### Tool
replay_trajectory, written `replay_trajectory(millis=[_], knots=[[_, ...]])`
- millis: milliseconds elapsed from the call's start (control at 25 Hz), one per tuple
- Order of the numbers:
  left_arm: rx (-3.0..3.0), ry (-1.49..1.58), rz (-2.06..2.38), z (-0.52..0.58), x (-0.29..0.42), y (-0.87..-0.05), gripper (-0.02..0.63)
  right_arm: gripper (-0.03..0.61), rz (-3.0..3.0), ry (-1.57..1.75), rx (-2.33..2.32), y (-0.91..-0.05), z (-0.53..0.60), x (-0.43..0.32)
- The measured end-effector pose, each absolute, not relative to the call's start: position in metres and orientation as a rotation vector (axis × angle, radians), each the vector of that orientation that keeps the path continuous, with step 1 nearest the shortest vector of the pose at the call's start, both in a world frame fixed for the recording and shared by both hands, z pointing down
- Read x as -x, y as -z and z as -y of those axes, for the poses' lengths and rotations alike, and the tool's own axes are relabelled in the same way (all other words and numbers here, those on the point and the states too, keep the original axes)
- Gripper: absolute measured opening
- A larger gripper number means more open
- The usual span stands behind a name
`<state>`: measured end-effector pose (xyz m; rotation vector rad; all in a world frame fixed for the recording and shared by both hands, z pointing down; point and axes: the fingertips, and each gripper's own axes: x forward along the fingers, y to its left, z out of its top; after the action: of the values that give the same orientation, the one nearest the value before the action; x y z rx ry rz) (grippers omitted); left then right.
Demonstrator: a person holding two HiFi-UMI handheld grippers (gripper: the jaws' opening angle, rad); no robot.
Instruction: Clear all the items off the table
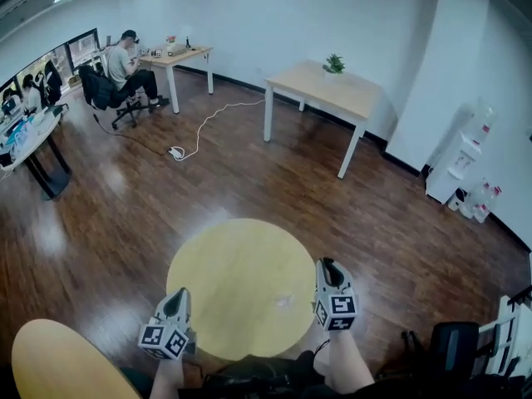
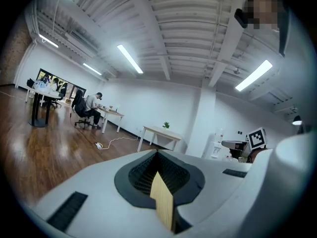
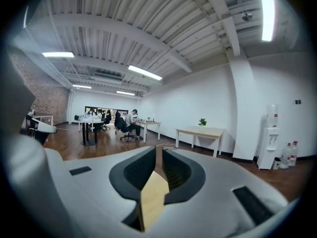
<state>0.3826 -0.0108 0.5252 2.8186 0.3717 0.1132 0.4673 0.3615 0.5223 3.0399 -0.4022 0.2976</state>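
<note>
- Round yellow tabletop (image 1: 224,264) sits directly below the person. No item shows on it in the head view.
- One pale speck (image 1: 283,300) lies right of the tabletop's centre, near the right gripper. It is too small to tell whether it is a scrap or a glint.
- Left gripper (image 1: 177,296) hangs over the near-left rim and points level into the room. Its fingers (image 2: 138,175) are pressed fully together with nothing between them.
- Right gripper (image 1: 331,266) hangs over the near-right rim, tipped slightly down. Its fingers (image 3: 181,170) stand a narrow slit apart and are empty; only tabletop and wood floor (image 3: 89,150) show through the gap.
- A second round tabletop (image 1: 58,356) at lower left also looks bare where it is visible.
- Step, as judged: the clearing looks finished or nearly so, with both grippers lifted off the surface and carrying nothing.
- Next move, as judged: look closer at the speck. If it is a real scrap, the right gripper would need to open wider, tilt down and pinch it flat against the surface. If not, nothing remains to take.
</note>
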Motion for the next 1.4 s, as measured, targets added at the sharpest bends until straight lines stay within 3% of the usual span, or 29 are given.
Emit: replay_trajectory(millis=[80,520,1400], knots=[[-2.811,-0.070,-0.386,0.019,-0.376,-0.511,0.000,0.005,0.383,-0.223,-3.079,-0.507,-0.354,-0.460],[-2.784,0.261,-0.329,0.068,-0.328,-0.439,0.000,0.005,0.537,-0.090,-3.119,-0.487,-0.290,-0.426],[-2.793,0.212,-0.334,0.099,-0.329,-0.445,0.000,0.005,0.683,-0.155,-3.014,-0.490,-0.236,-0.424]])
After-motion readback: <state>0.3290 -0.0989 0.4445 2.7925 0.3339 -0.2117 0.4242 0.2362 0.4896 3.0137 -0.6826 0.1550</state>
